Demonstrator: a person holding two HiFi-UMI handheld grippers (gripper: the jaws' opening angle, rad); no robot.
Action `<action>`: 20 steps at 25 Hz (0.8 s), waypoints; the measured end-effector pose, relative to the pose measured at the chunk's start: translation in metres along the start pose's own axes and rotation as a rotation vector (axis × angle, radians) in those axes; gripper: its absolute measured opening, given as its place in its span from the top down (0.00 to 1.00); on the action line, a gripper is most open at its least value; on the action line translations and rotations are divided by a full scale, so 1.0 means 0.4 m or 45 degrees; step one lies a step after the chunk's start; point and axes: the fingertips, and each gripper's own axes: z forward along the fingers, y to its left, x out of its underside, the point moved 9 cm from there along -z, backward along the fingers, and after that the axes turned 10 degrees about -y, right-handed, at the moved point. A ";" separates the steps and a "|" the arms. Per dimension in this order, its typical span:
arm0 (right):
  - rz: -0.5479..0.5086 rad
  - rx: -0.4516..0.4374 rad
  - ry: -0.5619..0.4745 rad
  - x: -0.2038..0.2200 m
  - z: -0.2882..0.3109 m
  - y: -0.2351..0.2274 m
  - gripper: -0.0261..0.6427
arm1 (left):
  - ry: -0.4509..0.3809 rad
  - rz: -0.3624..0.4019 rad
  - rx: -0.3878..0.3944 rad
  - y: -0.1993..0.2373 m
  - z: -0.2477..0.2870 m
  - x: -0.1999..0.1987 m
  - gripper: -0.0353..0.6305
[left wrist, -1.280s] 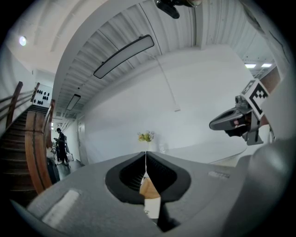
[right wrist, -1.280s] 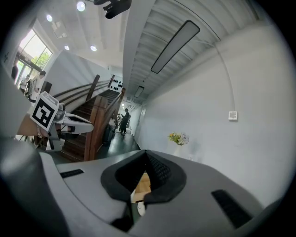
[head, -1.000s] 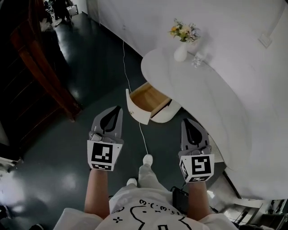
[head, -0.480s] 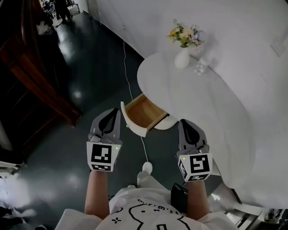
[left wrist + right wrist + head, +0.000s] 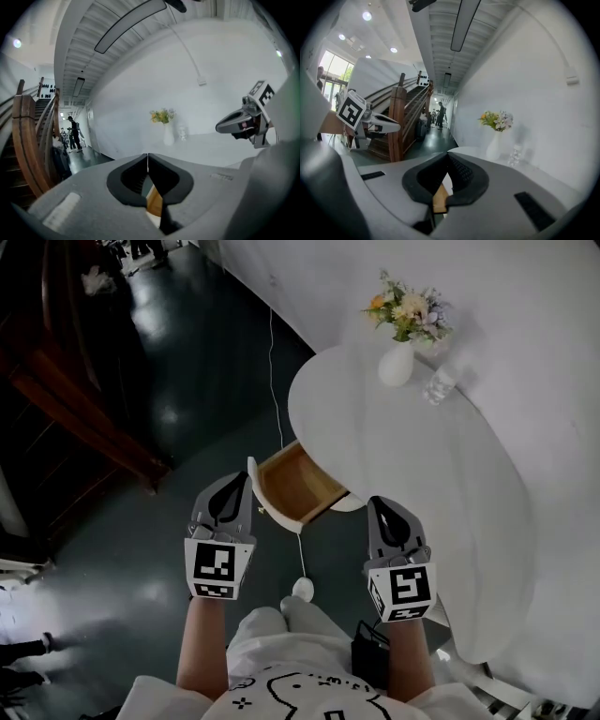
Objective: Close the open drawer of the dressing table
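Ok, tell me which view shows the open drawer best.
The head view: the open drawer shows from above, wooden inside and white front. Both gripper views catch only a sliver of its wood behind their jaws.

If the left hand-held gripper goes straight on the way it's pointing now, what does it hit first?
Most likely the open drawer: its white front panel lies just ahead of the left hand-held gripper, whose jaws are shut and empty. Depth is hard to judge, so it might only skim the panel's left edge.
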 end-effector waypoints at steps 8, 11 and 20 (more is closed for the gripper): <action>0.054 -0.085 0.075 0.093 0.085 0.028 0.96 | 0.117 -0.023 0.018 0.005 0.038 0.099 0.92; 0.076 -0.107 0.107 0.131 0.103 0.045 0.96 | 0.157 -0.042 0.029 0.007 0.044 0.142 0.92; 0.140 -0.013 0.213 0.230 0.135 0.084 0.96 | 0.263 -0.085 0.127 0.017 0.048 0.261 0.92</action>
